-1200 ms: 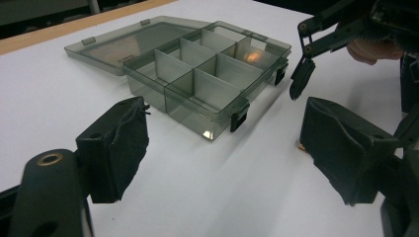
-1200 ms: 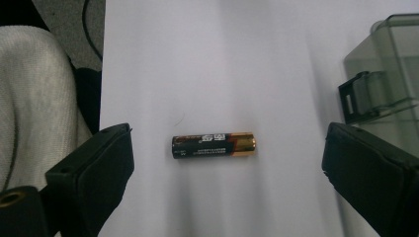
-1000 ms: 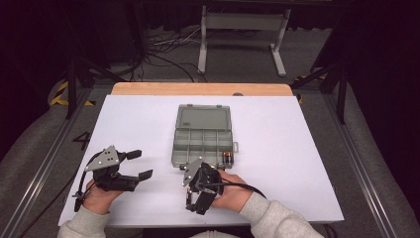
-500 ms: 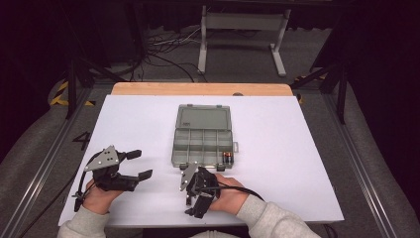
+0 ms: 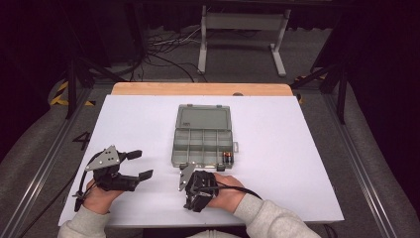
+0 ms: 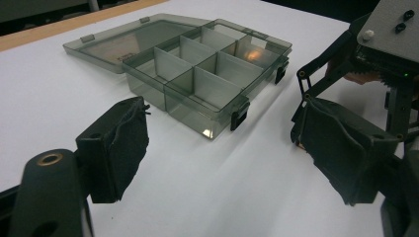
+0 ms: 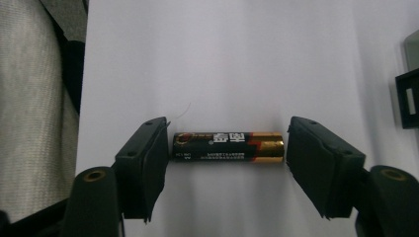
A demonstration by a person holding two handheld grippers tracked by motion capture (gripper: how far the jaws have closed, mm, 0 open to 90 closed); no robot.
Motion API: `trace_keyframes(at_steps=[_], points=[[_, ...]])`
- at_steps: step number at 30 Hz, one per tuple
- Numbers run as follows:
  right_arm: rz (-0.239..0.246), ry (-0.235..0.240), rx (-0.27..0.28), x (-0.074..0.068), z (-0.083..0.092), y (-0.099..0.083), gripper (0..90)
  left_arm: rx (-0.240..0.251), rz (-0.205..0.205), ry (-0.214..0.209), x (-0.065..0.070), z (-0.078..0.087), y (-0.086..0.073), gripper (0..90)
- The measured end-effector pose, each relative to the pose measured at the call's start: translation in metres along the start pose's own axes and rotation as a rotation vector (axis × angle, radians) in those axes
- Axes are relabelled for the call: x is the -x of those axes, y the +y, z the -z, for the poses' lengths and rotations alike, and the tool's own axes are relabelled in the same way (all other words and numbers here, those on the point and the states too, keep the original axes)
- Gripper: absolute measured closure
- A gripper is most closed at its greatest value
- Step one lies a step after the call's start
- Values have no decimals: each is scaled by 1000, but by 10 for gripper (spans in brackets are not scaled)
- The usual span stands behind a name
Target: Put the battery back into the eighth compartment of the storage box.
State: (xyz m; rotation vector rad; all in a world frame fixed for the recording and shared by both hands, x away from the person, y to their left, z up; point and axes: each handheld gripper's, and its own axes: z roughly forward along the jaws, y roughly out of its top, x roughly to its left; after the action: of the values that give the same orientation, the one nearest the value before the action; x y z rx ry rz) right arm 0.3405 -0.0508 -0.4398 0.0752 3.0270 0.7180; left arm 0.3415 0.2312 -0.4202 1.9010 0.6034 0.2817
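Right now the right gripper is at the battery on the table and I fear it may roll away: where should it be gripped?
By its two end caps. The battery lies flat on the white table, its length spanning the gap of the right gripper, whose jaws have just been closing from above. Flat ends likely give the pads steadier contact than the round sides.

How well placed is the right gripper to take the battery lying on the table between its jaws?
Probably well placed: the battery lies lengthwise between the jaws of the right gripper, which have just been closing, with nothing else in between. Small gaps seem to remain at each end.
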Motion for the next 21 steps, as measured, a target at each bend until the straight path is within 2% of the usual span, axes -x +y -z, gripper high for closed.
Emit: trace_keyframes(at_steps=[2,8,12,21], points=[[4,2,0,1,1,0,407,-1,0,1,0,0,0,190],[-7,12,-9,1,3,0,414,0,2,-1,0,0,0,190],[-3,17,7,1,9,0,414,2,2,0,0,0,0,190],[15,5,57,2,40,4,414,3,-1,2,0,0,0,190]])
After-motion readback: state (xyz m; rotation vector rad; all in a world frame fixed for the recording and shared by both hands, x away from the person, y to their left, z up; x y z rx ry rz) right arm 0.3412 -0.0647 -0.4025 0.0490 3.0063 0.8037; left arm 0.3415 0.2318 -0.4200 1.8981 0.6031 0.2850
